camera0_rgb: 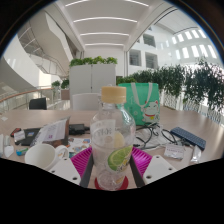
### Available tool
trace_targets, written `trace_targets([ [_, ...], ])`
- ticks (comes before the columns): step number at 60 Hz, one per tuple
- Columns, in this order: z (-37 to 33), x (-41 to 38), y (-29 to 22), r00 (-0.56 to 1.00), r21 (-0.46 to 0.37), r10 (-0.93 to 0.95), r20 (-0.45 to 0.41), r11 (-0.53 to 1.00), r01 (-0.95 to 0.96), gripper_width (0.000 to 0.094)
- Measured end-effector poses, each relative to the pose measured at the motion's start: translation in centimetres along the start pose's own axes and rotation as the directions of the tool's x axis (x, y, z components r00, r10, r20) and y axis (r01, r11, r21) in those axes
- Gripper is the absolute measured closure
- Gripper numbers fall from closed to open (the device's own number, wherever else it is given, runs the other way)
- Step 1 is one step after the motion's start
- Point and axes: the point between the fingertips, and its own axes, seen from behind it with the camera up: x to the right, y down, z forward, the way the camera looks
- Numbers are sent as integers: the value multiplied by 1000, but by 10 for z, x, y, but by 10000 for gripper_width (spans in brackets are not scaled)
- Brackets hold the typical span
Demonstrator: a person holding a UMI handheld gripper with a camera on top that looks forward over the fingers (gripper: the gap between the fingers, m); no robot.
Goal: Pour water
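Note:
A clear plastic bottle [112, 140] with a tan cap and a lime-slice label stands upright on a small red coaster [112, 186] on the tan table [175, 120]. It is between my gripper's [112, 162] two magenta pads [82, 159], close to the camera. A thin strip of table shows on each side between the bottle and the pads, so the fingers are open about it and not pressing. A white cup [40, 155] sits just left of the left finger. The bottle's base is partly hidden below the fingers.
Behind the bottle stands a teal bag [143, 100]. Papers and a dark notebook [50, 132] lie at the left, a black flat device [190, 138] and cables at the right. White chairs [85, 101] and green plants [185, 85] line the far side.

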Motion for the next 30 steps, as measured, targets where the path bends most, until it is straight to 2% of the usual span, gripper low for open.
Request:
trace_targets([
  [2,-8,0,4,1000,-50,-6,-6,999,6,176],
  [4,-15,3,16,1000,-60,-3,3,998,3,82],
  [11,-78,-9,8,999,-73,29,33,997,-27,107],
  [30,-275,-21,-15,995,-97,70,-65,992,-76,100],
])
